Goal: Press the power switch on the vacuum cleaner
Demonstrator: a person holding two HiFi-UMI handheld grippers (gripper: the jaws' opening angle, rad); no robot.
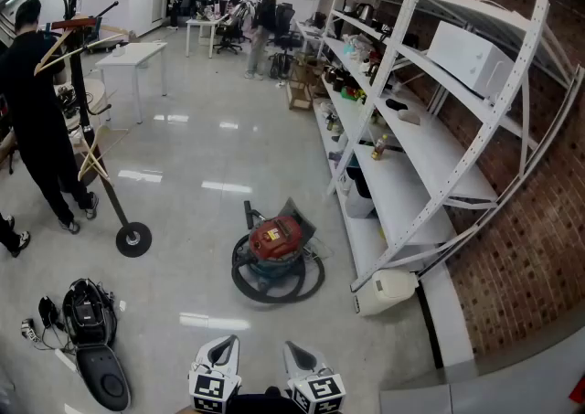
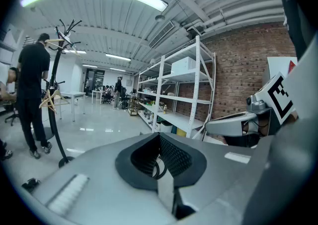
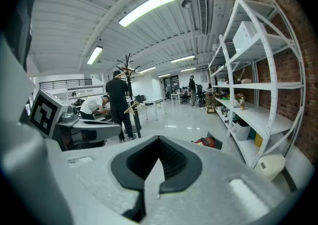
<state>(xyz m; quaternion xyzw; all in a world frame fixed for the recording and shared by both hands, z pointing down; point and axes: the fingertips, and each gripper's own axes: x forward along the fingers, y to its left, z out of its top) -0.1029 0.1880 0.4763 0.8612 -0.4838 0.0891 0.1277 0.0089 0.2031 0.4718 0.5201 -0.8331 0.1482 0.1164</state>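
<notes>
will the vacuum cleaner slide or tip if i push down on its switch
Probably won't tip: the vacuum cleaner looks squat and wide-based. The glossy floor might let it skid under a sideways shove. The hose coiled round it looks floppy.

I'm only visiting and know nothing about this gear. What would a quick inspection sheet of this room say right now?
Surface: glossy pale floor.
Job's things: red vacuum cleaner stands on the floor beside the white shelving, well ahead of both grippers and untouched.
Clutter: black bag at lower left; coat stand; white container at the shelving's foot.
Grippers: left gripper and right gripper held low, jaws together, nothing between them.
Cables: dark hose looped round the vacuum cleaner's base.
Surroundings: brick wall behind the shelving; person in black at left; more people by desks far back.
</notes>
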